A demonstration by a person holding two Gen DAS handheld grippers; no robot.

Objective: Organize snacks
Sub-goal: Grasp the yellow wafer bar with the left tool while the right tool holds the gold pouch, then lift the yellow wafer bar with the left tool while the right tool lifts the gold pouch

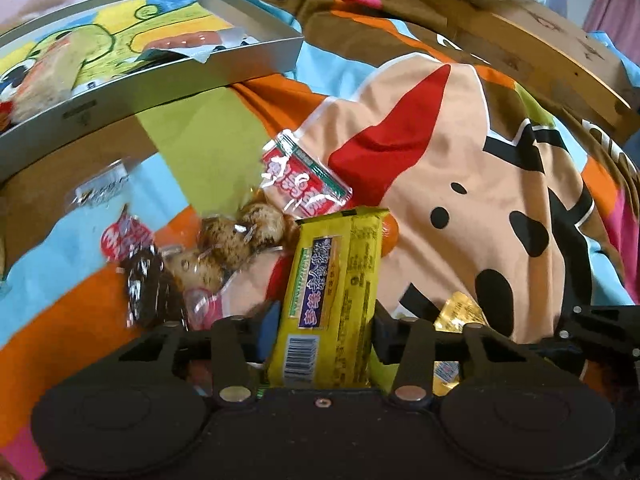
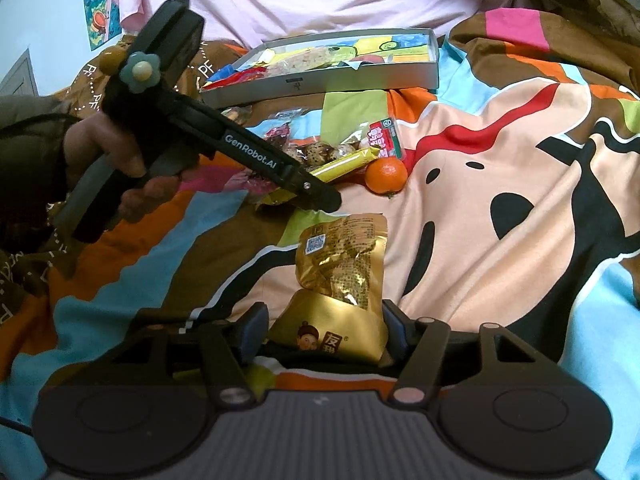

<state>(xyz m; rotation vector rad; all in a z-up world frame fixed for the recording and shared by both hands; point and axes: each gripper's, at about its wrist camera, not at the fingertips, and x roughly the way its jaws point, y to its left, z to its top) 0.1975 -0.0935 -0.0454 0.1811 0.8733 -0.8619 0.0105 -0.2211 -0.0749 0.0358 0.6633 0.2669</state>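
Yellow snack bar (image 1: 334, 300): clamped in left gripper (image 1: 324, 320), lifted off bedspread (image 1: 440, 120), prob. bound for box (image 1: 224, 68). Gold pouch (image 2: 340, 276): on bedspread, right gripper (image 2: 322, 330) fingers astride it; grip cannot tell.

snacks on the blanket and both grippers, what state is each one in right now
left gripper: shut on the yellow snack bar
right gripper: fingers either side of the gold snack pouch, grip unclear
gold snack pouch: lying flat, sealed
tin box: open, snacks inside
mandarin orange: loose on the blanket, unpeeled
quail egg packs: sealed, loose in the pile
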